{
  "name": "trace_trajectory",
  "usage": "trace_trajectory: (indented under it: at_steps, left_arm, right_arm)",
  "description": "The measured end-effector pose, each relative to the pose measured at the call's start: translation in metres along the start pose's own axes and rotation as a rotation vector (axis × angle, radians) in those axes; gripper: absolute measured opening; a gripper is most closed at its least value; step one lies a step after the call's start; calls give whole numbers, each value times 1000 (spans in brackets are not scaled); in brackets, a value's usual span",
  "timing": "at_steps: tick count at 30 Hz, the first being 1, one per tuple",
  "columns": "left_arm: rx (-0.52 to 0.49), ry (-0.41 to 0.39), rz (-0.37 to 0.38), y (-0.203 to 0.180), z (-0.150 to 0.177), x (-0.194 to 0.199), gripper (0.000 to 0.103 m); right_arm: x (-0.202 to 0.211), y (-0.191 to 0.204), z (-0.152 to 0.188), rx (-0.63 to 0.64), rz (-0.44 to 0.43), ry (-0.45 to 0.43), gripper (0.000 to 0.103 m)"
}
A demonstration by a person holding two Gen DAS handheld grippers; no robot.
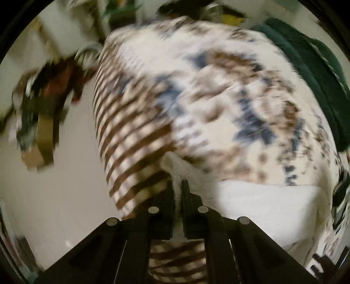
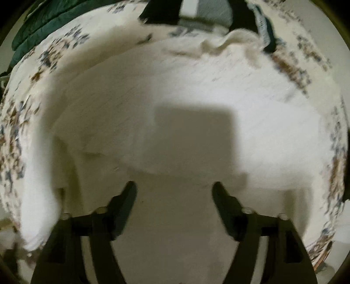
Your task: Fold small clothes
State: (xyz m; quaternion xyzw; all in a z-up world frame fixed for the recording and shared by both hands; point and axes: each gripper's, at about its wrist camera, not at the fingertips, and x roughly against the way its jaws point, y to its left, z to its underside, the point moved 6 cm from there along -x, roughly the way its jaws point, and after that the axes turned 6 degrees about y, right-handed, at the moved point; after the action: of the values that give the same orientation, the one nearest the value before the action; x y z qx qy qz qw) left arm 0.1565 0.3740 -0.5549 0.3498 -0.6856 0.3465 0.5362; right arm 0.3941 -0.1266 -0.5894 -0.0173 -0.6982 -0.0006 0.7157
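Note:
A white knitted garment (image 1: 251,203) lies on a bedspread (image 1: 196,87) printed with brown stripes and blue and brown patches. My left gripper (image 1: 176,185) is shut on a corner of the white garment and holds it lifted. In the right wrist view the white garment (image 2: 175,91) spreads wide over the bedspread (image 2: 50,50), with a crumpled edge at the far side. My right gripper (image 2: 175,185) is open and empty, just above the garment's near edge. Its shadow falls on the cloth.
A dark green cloth (image 1: 310,65) lies at the bed's far right and shows in the right wrist view (image 2: 43,24) at top left. Dark clutter and boxes (image 1: 41,104) stand on the pale floor left of the bed. Dark items (image 2: 164,11) lie beyond the garment.

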Motion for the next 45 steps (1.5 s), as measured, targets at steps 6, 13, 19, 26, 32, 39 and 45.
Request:
trace_trajectory:
  at_steps: [6, 13, 19, 26, 32, 39, 45]
  left_arm:
    - [-263, -123, 50, -116, 2, 54, 4]
    - [-597, -74, 267, -338, 127, 78, 4]
    - [-901, 15, 420, -515, 294, 88, 4]
    - [-1093, 51, 459, -596, 410, 89, 12]
    - [-1020, -57, 435, -577, 369, 97, 103]
    - [-875, -235, 112, -476, 236, 76, 103]
    - [-718, -220, -87, -395, 160, 33, 103]
  right_arm:
    - [-5, -56, -4, -73, -31, 6, 81]
    - [1, -156, 3, -136, -54, 5, 81]
    - [-13, -271, 16, -268, -53, 32, 81]
    - [-28, -366, 40, -401, -128, 81, 81]
    - [-5, -396, 39, -445, -301, 42, 81]
    - [10, -357, -15, -432, -483, -25, 81]
    - [-29, -281, -77, -340, -454, 33, 81]
